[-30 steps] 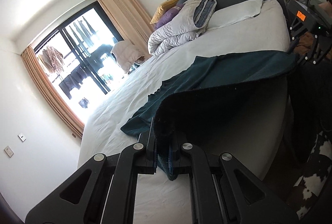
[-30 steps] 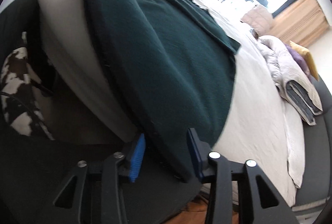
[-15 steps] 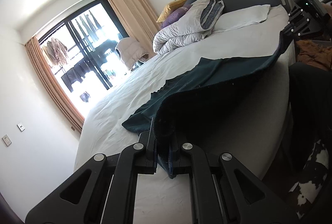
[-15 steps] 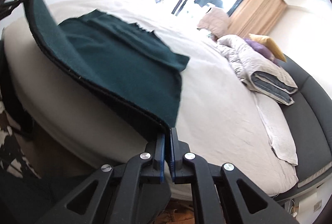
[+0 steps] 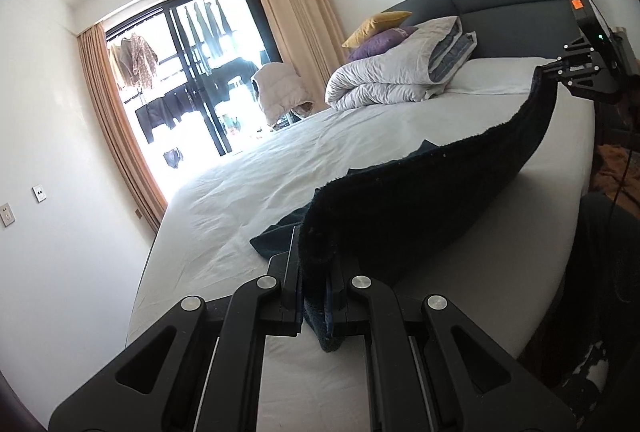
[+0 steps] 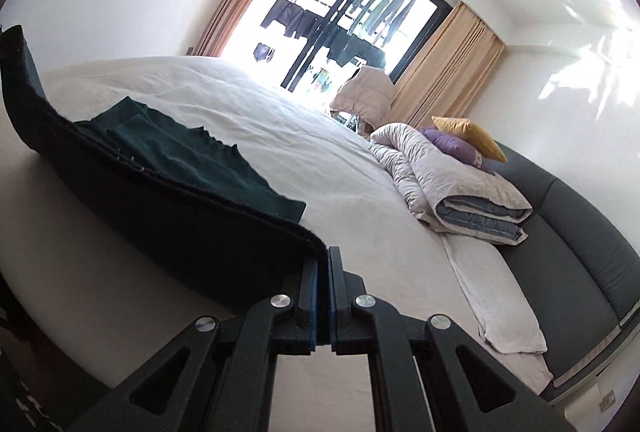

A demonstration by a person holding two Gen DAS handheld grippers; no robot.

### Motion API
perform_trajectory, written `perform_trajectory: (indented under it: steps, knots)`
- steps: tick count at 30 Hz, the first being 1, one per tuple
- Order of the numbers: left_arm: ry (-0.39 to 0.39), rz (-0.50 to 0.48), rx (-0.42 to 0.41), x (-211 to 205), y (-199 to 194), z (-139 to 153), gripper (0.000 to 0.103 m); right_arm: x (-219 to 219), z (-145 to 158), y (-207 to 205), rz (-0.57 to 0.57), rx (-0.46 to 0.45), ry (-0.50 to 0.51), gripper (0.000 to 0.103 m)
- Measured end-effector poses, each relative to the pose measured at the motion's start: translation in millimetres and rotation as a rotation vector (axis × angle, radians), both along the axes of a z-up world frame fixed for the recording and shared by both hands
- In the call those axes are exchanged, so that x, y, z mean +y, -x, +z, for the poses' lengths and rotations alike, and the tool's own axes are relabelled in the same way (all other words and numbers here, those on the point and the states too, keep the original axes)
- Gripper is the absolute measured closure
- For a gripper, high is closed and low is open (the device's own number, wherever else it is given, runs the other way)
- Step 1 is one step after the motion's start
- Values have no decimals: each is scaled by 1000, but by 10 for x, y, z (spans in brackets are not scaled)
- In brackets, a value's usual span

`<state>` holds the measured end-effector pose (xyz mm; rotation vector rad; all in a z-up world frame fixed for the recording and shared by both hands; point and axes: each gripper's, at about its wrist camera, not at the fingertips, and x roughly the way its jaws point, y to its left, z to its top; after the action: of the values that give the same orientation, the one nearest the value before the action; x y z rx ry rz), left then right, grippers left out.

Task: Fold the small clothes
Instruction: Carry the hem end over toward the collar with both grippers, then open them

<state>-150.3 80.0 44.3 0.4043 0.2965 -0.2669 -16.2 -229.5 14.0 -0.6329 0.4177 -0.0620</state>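
A dark green garment (image 5: 440, 191) hangs by its near edge between both grippers, above the side of the white bed (image 5: 280, 167). My left gripper (image 5: 314, 268) is shut on one corner of that edge. In the left wrist view the right gripper (image 5: 554, 68) holds the far corner at the upper right. In the right wrist view my right gripper (image 6: 323, 264) is shut on the garment (image 6: 180, 199), whose edge runs left and up to the other corner. The rest of the garment lies flat on the sheet behind the lifted edge.
A rolled grey duvet (image 5: 396, 71) with a yellow and a purple cushion (image 5: 378, 43) lies by the dark headboard (image 5: 512, 3). A white pillow (image 6: 500, 296) lies near it. Window and curtains (image 5: 288, 31) stand beyond the bed. A person's dark trouser leg (image 5: 608, 252) is at the right.
The right gripper closed on the garment's edge and rose with it. The left gripper also lifted. The near edge now hangs taut above the bed's side.
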Motion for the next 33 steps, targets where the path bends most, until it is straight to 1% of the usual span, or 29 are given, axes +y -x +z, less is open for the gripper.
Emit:
perform_trajectory:
  steps: [4, 8, 13, 15, 18, 22, 24, 26, 28, 30, 33]
  knots:
    - [31, 43, 10, 79, -337, 129, 97, 85, 91, -371, 14, -19, 14, 99]
    - [51, 82, 51, 185, -811, 187, 97, 128, 141, -867, 25, 0, 4, 99]
    - [86, 113, 169, 369, -1544, 121, 97, 234, 43, -1529, 46, 72, 35, 99]
    - [81, 123, 217, 433, -1853, 61, 97, 260, -26, -1816, 50, 110, 39, 99]
    - [89, 144, 283, 542, -2302, -57, 97, 271, -166, -2210, 48, 166, 32, 99]
    - [98, 174, 403, 699, -2890, -357, 97, 264, -468, -2684, 37, 265, 24, 99]
    - [101, 188, 444, 774, -3141, -505, 97, 255, -635, -2924, 29, 320, 16, 99]
    - [106, 196, 473, 773, -3365, -617, 97, 247, -827, -3087, 18, 364, 16, 99]
    - [90, 199, 506, 784, -3582, -770, 97, 234, -989, -3245, 5, 400, 16, 99]
    - [88, 206, 530, 768, -3741, -912, 97, 222, -1118, -3407, -6, 428, 23, 99]
    - [93, 222, 554, 675, -3893, -1088, 96, 182, -1257, -3645, -30, 478, -2, 99]
